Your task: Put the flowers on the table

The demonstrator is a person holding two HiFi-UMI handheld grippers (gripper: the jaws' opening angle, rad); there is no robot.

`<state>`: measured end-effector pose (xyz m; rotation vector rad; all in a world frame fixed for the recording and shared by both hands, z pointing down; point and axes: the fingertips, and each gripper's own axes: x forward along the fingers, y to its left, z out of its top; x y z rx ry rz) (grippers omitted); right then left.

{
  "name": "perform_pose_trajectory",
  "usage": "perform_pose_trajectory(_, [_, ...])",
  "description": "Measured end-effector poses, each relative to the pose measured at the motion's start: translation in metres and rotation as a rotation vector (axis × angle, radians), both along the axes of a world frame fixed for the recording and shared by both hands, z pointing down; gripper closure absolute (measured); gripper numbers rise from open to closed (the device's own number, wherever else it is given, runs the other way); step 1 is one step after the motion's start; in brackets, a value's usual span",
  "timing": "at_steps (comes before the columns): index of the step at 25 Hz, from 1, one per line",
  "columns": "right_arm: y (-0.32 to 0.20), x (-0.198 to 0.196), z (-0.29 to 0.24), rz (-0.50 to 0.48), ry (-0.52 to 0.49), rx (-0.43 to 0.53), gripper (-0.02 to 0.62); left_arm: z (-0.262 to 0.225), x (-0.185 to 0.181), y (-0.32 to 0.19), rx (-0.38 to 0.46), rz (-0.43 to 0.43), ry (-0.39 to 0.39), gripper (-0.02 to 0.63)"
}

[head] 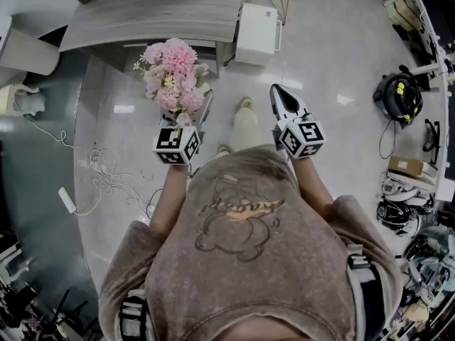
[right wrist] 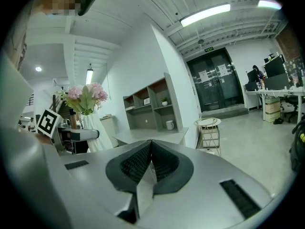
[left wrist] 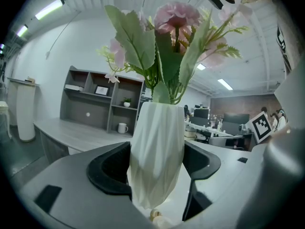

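Note:
A bunch of pink flowers stands upright in a white faceted vase. My left gripper is shut on the vase, whose body fills the gap between the black pads. In the head view the blooms hide the vase. The grey table lies ahead, beyond the flowers. My right gripper is held level to the right, shut with nothing in it, its pads pressed together. The right gripper view shows the flowers and vase off to its left.
A white cabinet stands by the table's right end. White cables and a power strip lie on the floor at left. A grey shelf unit with a mug stands behind the table. A round wire side table sits farther right.

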<state>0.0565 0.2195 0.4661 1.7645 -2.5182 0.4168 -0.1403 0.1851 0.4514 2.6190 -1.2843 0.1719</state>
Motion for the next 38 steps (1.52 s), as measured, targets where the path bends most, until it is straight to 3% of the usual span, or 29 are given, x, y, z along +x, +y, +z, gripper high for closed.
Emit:
perform_pose_trajectory(14, [-0.102, -0.007, 0.009, -0.034, -0.002, 0.007, 0.598, 0.004, 0.0, -0.097, 0.019, -0.014, 0.002, 0.262])
perform_pose_trajectory(38, [-0.321, 0.071, -0.019, -0.117, -0.046, 0.009, 0.598, -0.04, 0.088, -0.301, 0.036, -0.044, -0.013, 0.262])
